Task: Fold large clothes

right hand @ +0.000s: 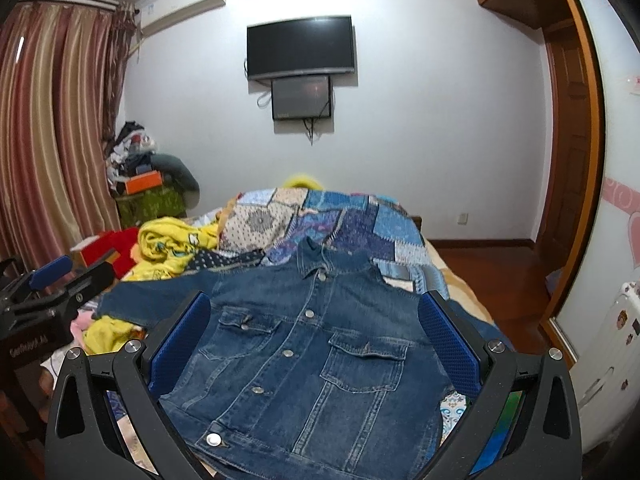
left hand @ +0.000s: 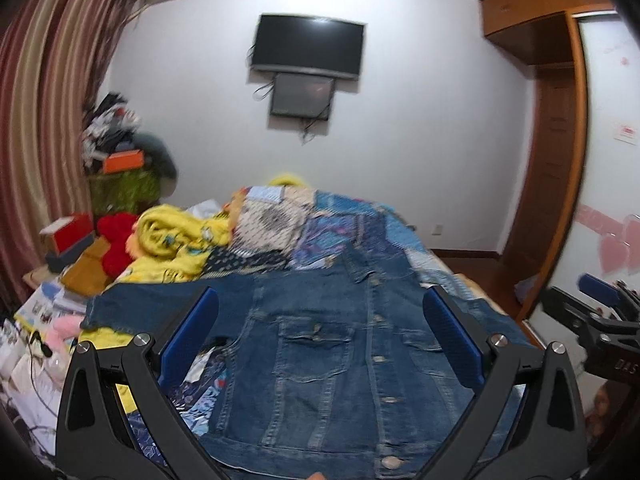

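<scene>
A blue denim jacket (left hand: 320,344) lies front up and buttoned on the bed, collar toward the far wall, its left sleeve stretched out to the left; it also shows in the right wrist view (right hand: 312,340). My left gripper (left hand: 320,312) is open and empty, hovering above the jacket's lower half. My right gripper (right hand: 314,316) is open and empty, above the jacket's hem side. The right gripper shows at the right edge of the left wrist view (left hand: 600,308); the left gripper shows at the left edge of the right wrist view (right hand: 52,280).
A patchwork quilt (right hand: 340,220) covers the bed beyond the jacket. Yellow blankets (right hand: 172,244) and red items (left hand: 116,240) are heaped at the left. Cluttered boxes (left hand: 120,160) stand by the curtain (right hand: 52,120). A TV (right hand: 300,46) hangs on the far wall; a wooden wardrobe (right hand: 572,160) stands at right.
</scene>
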### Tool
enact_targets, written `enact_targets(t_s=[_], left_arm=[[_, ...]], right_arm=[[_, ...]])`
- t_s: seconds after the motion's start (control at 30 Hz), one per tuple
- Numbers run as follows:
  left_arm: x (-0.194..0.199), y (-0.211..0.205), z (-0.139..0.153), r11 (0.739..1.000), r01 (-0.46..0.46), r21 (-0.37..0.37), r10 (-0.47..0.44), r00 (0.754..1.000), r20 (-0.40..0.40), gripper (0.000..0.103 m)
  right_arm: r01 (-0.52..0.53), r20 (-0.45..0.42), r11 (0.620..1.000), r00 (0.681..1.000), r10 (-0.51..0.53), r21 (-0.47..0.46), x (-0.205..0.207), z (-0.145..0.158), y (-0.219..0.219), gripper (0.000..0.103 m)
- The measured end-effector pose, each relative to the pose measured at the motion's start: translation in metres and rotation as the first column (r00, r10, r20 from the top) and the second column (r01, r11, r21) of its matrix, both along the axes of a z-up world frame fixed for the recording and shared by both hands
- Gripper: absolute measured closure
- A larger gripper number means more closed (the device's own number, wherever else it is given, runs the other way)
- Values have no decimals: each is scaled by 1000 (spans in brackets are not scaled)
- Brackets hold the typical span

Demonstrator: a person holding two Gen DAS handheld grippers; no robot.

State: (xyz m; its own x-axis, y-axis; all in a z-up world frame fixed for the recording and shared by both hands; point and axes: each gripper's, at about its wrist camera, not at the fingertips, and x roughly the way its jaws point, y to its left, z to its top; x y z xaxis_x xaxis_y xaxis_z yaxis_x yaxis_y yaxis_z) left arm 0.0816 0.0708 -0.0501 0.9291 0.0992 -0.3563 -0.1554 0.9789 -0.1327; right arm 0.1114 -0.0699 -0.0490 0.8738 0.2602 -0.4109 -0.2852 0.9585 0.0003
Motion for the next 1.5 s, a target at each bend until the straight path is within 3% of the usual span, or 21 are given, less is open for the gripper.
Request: enact_targets(t_s=[0.17, 0.37, 0.53, 0.7, 0.77, 0.87, 0.93, 1.07, 1.27, 1.37, 1.5], left_arm=[[31, 39, -32, 993, -115, 29, 117, 989, -88, 0], [66, 110, -76, 969, -241, 46, 246, 951, -187, 0], [92, 189, -115, 954, -294, -56, 268, 923, -276, 0], [106, 255, -155, 915, -361, -179, 278, 888, -367, 0], [109, 282, -175, 888, -388, -246, 270, 874, -403, 0], [114, 307, -198, 864, -410, -292, 255, 857, -448, 2], [117, 322, -213, 839, -429, -336, 244, 847, -473, 14], [117, 349, -237, 766, -424, -484, 192, 868, -457, 18], [124, 378, -260, 680, -449, -579, 195, 873, -448, 27], [130, 386, -259, 676, -470, -567, 226, 865, -448, 33], [142, 393, -252, 702, -508, -500, 260, 836, -484, 55]], right_arm=[[44, -67, 999, 997, -44, -12, 29, -17, 3, 0], [102, -182, 994, 977, -109, -49, 72, -47, 4, 0], [151, -276, 987, 948, -161, -57, 98, -66, -3, 0], [237, -321, 971, 917, -235, -33, 119, -76, -13, 0], [269, -336, 962, 904, -265, -37, 130, -80, -14, 0], [295, -368, 954, 882, -294, -55, 143, -88, -17, 0], [296, -393, 953, 871, -295, -58, 150, -94, -18, 0], [294, -436, 954, 852, -291, -63, 160, -104, -15, 0], [259, -446, 961, 852, -274, -94, 164, -111, -5, 0], [251, -437, 962, 857, -274, -112, 163, -111, -3, 0], [240, -434, 964, 861, -264, -111, 162, -108, -2, 0]])
